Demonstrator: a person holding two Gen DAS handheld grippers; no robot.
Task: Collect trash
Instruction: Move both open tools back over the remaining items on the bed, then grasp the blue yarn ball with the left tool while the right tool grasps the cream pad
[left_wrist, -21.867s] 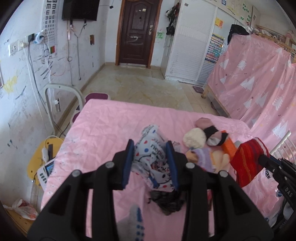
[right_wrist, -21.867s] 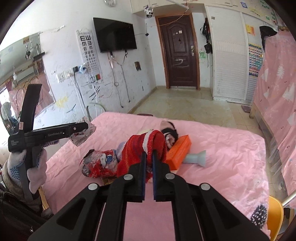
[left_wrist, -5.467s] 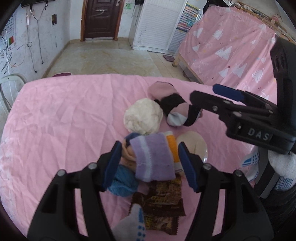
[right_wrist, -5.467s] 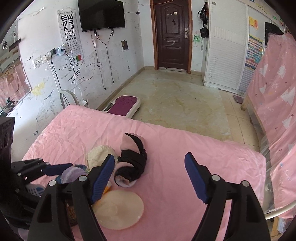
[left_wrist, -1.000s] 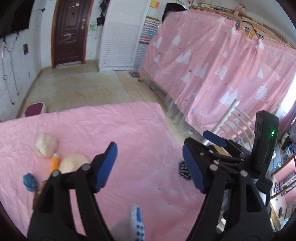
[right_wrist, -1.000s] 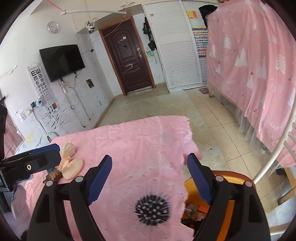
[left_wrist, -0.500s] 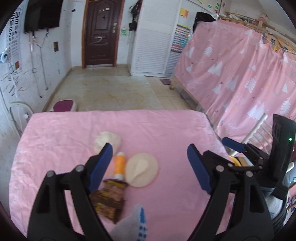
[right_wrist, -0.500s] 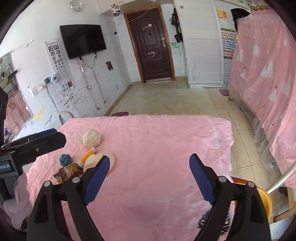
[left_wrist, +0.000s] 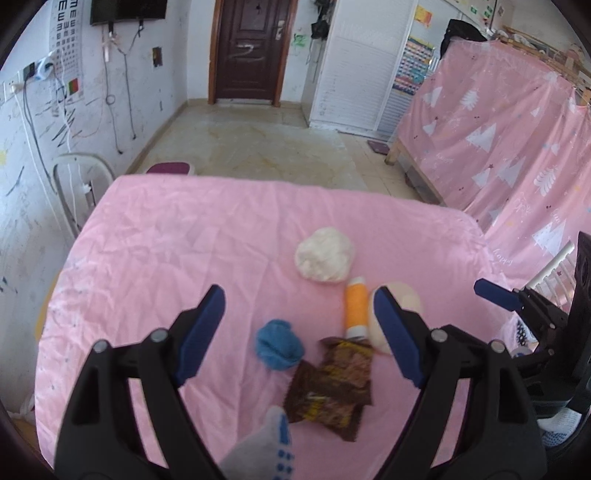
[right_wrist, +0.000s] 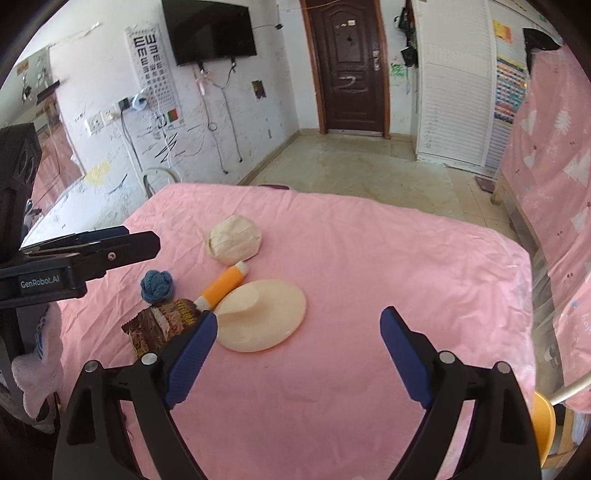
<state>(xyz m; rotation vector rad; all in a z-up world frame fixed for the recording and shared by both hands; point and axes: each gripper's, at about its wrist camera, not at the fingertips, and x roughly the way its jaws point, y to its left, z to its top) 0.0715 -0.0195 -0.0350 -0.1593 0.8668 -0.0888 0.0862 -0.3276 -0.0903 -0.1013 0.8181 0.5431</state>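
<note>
Both views have swung from the orange bin back to the remaining litter, and your jaws have just been opening with nothing between them; the brown snack wrapper (left_wrist: 328, 384) lies on the pink desk (left_wrist: 177, 236), touching the orange tube (left_wrist: 355, 308), with the blue yarn ball (left_wrist: 279, 343) just beside it, the cream disc (right_wrist: 260, 319) and white wad (left_wrist: 324, 259) near; your left gripper (left_wrist: 299, 332) hangs wide over wrapper and yarn, your right gripper (right_wrist: 297, 343) wide above the disc; you seem between pickups: descend and close on one piece; bare cloth leaves ample room, the desk's edge well apart.
</note>
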